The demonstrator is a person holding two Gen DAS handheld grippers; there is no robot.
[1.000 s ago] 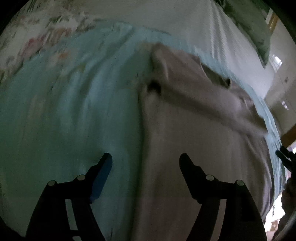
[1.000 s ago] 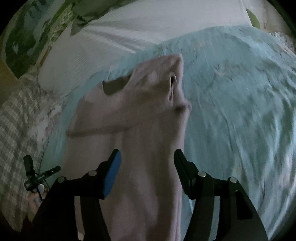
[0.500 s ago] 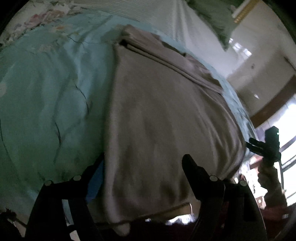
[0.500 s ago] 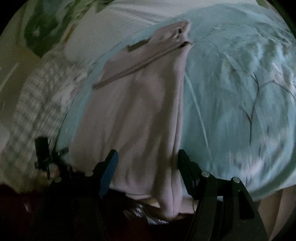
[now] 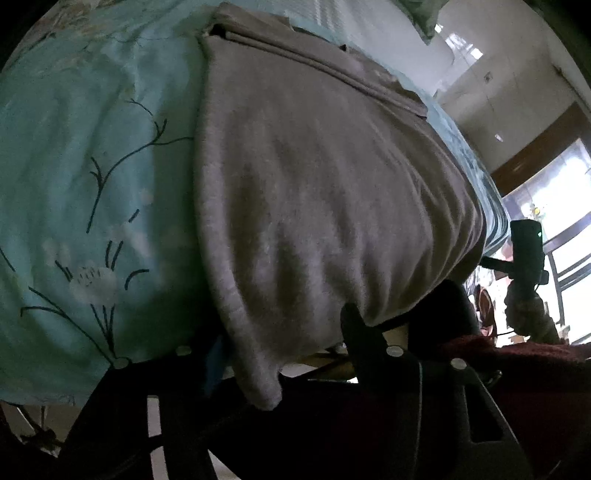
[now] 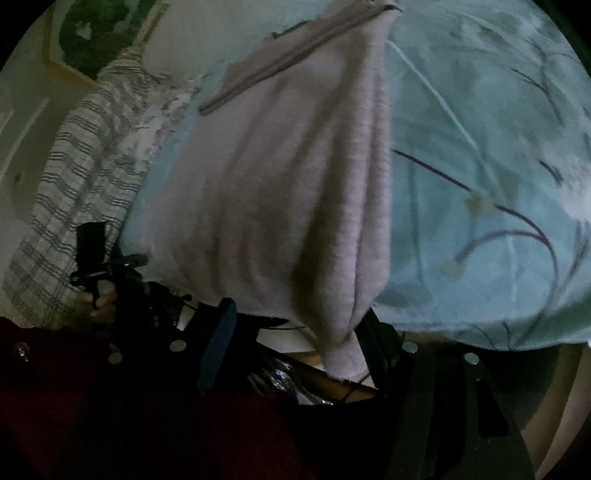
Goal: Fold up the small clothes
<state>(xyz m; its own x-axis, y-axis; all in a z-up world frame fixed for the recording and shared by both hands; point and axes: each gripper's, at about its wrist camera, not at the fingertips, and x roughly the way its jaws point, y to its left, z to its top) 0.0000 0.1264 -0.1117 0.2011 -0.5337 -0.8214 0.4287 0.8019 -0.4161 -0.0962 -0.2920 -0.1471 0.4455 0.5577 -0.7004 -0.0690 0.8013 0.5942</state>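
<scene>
A pale mauve fleece garment (image 5: 325, 177) lies lengthwise on a light blue floral bedspread (image 5: 85, 177), its near hem hanging over the bed's edge. In the right wrist view the garment (image 6: 295, 192) hangs the same way over the bedspread (image 6: 480, 147). My left gripper (image 5: 284, 339) is open, its fingers on either side of the garment's hanging left corner. My right gripper (image 6: 295, 328) is open, its fingers on either side of the hanging right corner. Neither visibly pinches the cloth.
A white striped sheet (image 5: 369, 29) and a green pillow lie at the head of the bed. A plaid blanket (image 6: 66, 192) lies to the left in the right wrist view. The other gripper and the hand holding it show in each view (image 5: 526, 254), (image 6: 96, 258). A dark red sleeve fills the bottom (image 6: 92, 406).
Both grippers have pulled back from over the garment to the bed's near edge and dropped lower. The garment's hem corners now hang between their open fingers.
</scene>
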